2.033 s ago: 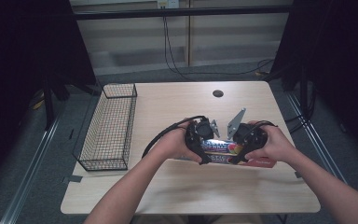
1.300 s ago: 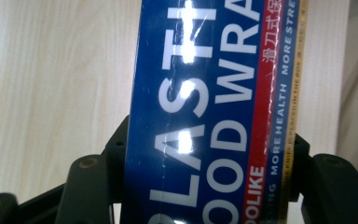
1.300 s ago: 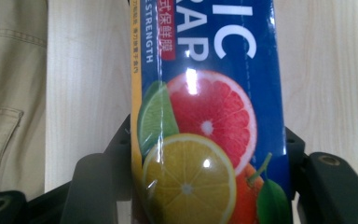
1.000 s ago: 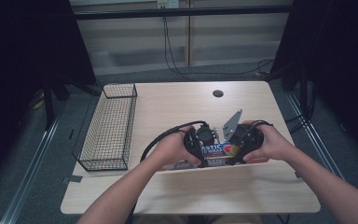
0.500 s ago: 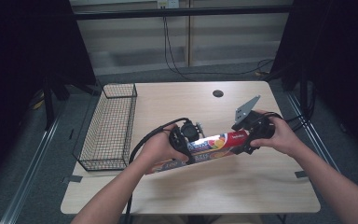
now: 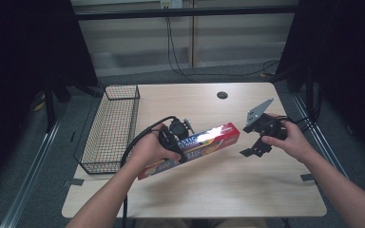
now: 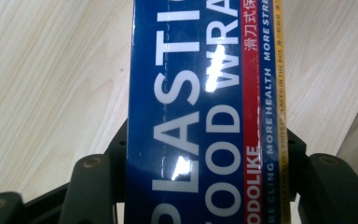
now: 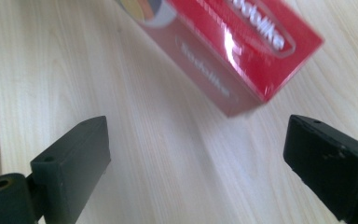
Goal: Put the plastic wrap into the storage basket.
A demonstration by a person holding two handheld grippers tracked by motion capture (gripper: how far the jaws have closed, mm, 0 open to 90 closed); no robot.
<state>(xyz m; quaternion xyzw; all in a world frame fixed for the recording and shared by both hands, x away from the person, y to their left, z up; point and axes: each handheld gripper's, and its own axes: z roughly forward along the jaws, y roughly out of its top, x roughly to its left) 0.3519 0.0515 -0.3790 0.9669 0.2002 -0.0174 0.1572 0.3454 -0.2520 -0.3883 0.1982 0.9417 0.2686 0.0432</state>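
The plastic wrap box (image 6: 197,146) is slanting over the middle of the wooden table (image 6: 228,190), the left gripper (image 6: 171,140) pinching it between its jaws near the lower end. The right gripper (image 6: 256,142) is hanging just beyond the box's red end, its jaws spread wide with nothing between them, having just been opening. A wire basket (image 6: 109,128) is sitting at the table's left edge.

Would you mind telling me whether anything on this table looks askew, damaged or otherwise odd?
Nothing looks damaged or spilled. The plastic wrap box is held slantwise above the table, clamped near one end by the left gripper, its red end jutting out unsupported. The right gripper stands open just beyond that end, apart from it. The wire basket sits squarely at the left edge.
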